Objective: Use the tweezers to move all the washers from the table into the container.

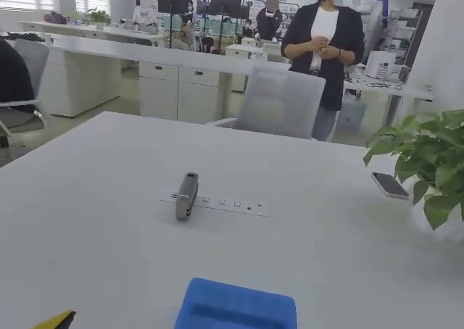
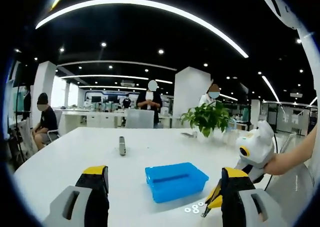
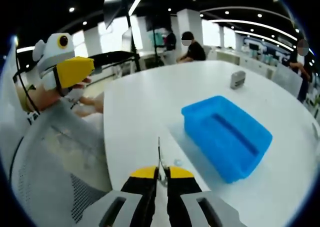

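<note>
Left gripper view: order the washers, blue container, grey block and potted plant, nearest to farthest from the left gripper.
1. washers, by the view's right jaw.
2. blue container, centre, just beyond.
3. grey block, farther back, left of centre.
4. potted plant, farthest, right of centre.

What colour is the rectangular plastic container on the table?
Bright blue: the rectangular plastic container shows best in the right gripper view.

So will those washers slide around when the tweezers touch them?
Probably: the washers are small flat rings lying on a smooth white table, so a nudge may skid them. They look light, so the thin tweezers could easily flick one away.
</note>
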The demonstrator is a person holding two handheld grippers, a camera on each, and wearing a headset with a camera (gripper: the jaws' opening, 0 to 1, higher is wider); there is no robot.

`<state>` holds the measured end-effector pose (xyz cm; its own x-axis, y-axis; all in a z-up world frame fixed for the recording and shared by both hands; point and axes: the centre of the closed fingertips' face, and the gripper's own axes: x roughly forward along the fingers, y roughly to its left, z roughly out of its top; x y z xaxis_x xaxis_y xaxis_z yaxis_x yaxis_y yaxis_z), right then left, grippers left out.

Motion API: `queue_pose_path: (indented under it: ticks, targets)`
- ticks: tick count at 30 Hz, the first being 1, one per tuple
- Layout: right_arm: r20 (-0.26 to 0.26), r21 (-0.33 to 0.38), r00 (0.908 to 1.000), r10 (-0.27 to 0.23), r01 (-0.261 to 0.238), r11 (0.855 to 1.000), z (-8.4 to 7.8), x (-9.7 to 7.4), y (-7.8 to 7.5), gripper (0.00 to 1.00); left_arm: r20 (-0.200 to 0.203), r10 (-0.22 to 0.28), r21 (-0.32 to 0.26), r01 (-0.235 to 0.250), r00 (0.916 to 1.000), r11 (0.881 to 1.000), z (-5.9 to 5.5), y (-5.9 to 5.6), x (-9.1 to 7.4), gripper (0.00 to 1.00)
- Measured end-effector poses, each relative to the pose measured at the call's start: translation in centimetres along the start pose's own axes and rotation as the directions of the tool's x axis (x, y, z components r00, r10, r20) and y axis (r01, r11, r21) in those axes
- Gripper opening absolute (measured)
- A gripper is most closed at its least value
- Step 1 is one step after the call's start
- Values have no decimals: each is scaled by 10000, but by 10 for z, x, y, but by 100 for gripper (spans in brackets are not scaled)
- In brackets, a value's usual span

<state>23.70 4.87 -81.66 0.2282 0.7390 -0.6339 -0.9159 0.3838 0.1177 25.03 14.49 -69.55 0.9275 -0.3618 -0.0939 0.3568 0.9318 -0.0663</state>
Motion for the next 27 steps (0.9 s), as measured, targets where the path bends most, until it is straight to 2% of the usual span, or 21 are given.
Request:
queue_pose_path:
  ticks: [11, 16, 17, 19, 27]
  targets:
    - [11, -193, 10000, -67, 68, 9998, 1, 2, 1, 3, 139, 18, 119, -19, 9999, 9999, 1, 1, -2, 94]
    - [65, -178, 9995, -309, 311, 9994, 1, 0, -2, 3, 105, 83, 77, -84, 9999, 9999, 0, 3, -2, 93]
    - [164, -301, 9987, -474, 479, 9984, 3, -3, -4, 3, 95, 91, 76, -91, 9999, 9999, 0, 3, -2, 93]
    - [458, -227, 9977, -489, 500, 9985, 11, -8, -4, 3, 92, 91, 53, -91, 9999, 9999, 0, 3, -3, 93]
    - [1002, 157, 9923, -726, 713, 9973, 36, -27, -13, 3, 64, 197, 114, -197, 9998, 9997, 3, 3, -3, 91]
